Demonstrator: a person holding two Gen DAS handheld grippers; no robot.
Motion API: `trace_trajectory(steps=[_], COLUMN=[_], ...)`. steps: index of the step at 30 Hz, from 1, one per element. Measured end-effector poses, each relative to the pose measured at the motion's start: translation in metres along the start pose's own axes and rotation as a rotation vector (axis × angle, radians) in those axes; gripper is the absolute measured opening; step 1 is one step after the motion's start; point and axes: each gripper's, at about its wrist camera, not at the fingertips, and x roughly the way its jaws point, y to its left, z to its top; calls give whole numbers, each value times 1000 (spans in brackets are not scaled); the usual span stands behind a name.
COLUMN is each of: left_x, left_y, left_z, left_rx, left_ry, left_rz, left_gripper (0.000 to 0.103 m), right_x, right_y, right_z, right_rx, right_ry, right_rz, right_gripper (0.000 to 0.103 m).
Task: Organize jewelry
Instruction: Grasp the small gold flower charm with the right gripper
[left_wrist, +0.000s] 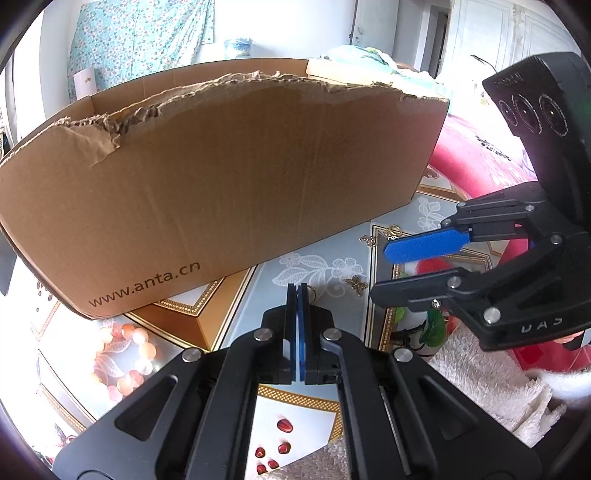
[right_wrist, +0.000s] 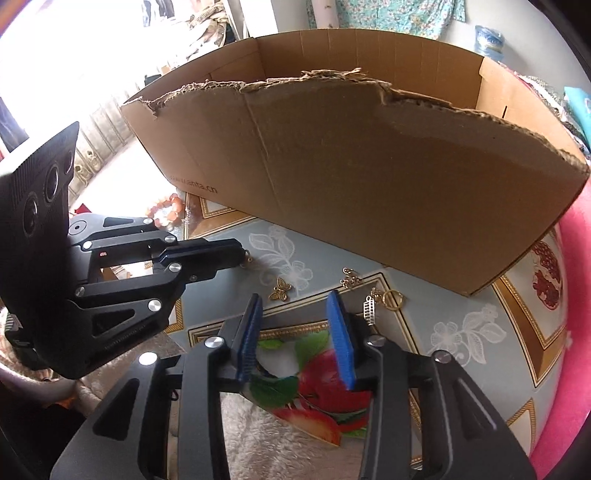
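Observation:
A torn cardboard box (left_wrist: 229, 177) stands on the patterned table; it also shows in the right wrist view (right_wrist: 369, 177). My left gripper (left_wrist: 297, 291) is shut on a small gold ring charm (left_wrist: 311, 291), which dangles at its tip in the right wrist view (right_wrist: 246, 260). My right gripper (right_wrist: 295, 306) is open and empty above the table. A gold butterfly charm (right_wrist: 280, 290), small gold hooks (right_wrist: 349, 280), a gold ring (right_wrist: 391, 297) and a silver ladder charm (right_wrist: 369, 310) lie just ahead of it. The butterfly also shows in the left wrist view (left_wrist: 356, 283).
An orange bead bracelet (left_wrist: 122, 360) lies left of the box; it also shows in the right wrist view (right_wrist: 166, 208). A white fluffy towel (left_wrist: 491, 384) covers the near table edge. A pink cloth (right_wrist: 576, 332) lies at the right.

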Motion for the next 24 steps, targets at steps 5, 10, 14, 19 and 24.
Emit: trace_trajectory(steps=[5,10,14,19,24], left_x=[0,0,0,0,0], left_y=[-1,-4,-4,-5,-6], left_z=[1,2,2,2,3], left_rx=[9,21,20,24,24], left_ry=[0,0,1,1,0], left_rz=[1,6,6,5,5], left_gripper=[0,0,0,0,0], right_x=[2,12,22,26,30], right_y=[12,20,22,22,13], right_z=[2,6,11,15,23], right_rx=[-107,-273,-356,-416,-402], right_ry=[-24,-8,22,46,74], right_rz=[-12,12,60,112,168], right_gripper=[37,34,27,20,14])
